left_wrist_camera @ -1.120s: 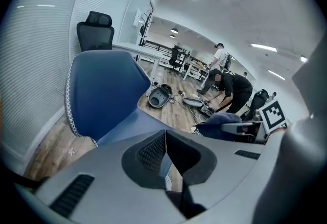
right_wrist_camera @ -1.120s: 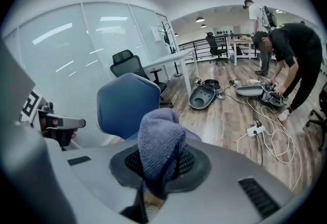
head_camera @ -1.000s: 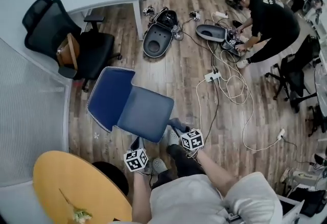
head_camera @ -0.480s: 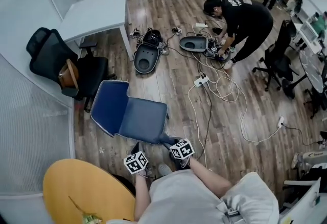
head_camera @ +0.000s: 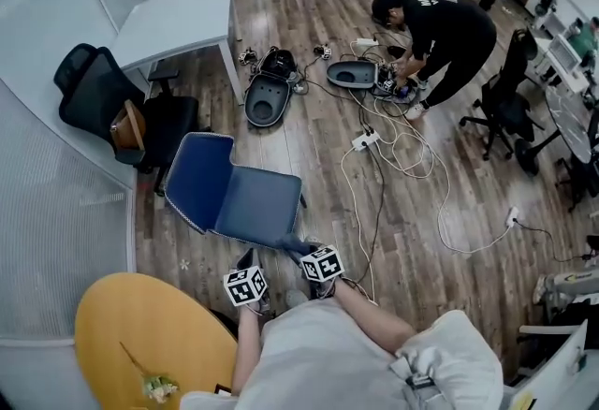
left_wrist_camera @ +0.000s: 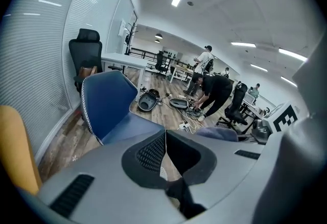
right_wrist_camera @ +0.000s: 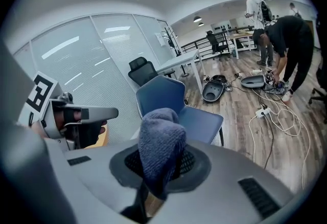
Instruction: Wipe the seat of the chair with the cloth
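Note:
A blue chair (head_camera: 198,176) stands on the wood floor, its seat (head_camera: 260,204) facing me. My right gripper (head_camera: 304,250) is shut on a blue-grey cloth (head_camera: 298,245) just off the seat's near edge. In the right gripper view the cloth (right_wrist_camera: 160,142) bulges up between the jaws, and the chair (right_wrist_camera: 164,95) lies beyond it. My left gripper (head_camera: 245,262) hovers beside the right one, near the seat's front corner. Its jaws meet with nothing between them in the left gripper view (left_wrist_camera: 164,142), which also shows the chair (left_wrist_camera: 106,100) ahead.
A black office chair (head_camera: 94,85) carrying a brown bag stands left of the blue chair beside a white desk (head_camera: 178,20). A yellow round table (head_camera: 140,333) is at my lower left. Cables and a power strip (head_camera: 361,140) trail across the floor toward a crouching person (head_camera: 440,24).
The head view has tilted up a little. My right gripper with the cloth has drifted left, closer to the left gripper. Both stay near the seat's front edge.

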Motion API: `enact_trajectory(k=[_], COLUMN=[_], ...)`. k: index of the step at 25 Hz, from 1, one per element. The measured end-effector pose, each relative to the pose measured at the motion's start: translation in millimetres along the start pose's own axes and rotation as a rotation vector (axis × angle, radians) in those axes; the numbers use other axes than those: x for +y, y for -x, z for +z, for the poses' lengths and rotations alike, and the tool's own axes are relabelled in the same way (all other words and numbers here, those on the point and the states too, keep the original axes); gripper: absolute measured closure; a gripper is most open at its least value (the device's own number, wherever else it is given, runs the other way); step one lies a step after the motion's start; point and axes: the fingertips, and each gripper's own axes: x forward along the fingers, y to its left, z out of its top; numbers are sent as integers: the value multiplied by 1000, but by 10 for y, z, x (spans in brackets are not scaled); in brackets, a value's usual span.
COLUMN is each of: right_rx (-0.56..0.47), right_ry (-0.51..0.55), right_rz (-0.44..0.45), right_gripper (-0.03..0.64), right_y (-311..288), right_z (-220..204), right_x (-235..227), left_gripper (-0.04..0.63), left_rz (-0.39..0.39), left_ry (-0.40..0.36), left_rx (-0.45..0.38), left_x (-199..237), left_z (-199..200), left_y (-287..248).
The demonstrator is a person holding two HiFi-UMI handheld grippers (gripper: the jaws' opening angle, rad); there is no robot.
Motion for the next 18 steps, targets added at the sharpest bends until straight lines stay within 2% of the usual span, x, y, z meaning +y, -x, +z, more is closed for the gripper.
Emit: enact_trajectory(k=[4,18], right_rx=[-10,-51], right_ry=[-28,58], right_rz=[4,-12], right_gripper=[561,561], right_y=[5,153], right_z=[-89,-20], right_x=[2,172], left_gripper=[568,568], left_rz=[6,-9], left_ry=[-13,31], left_rx=[14,26], left_x=[13,-25], left_z=[-109,-232], left_y=[70,139])
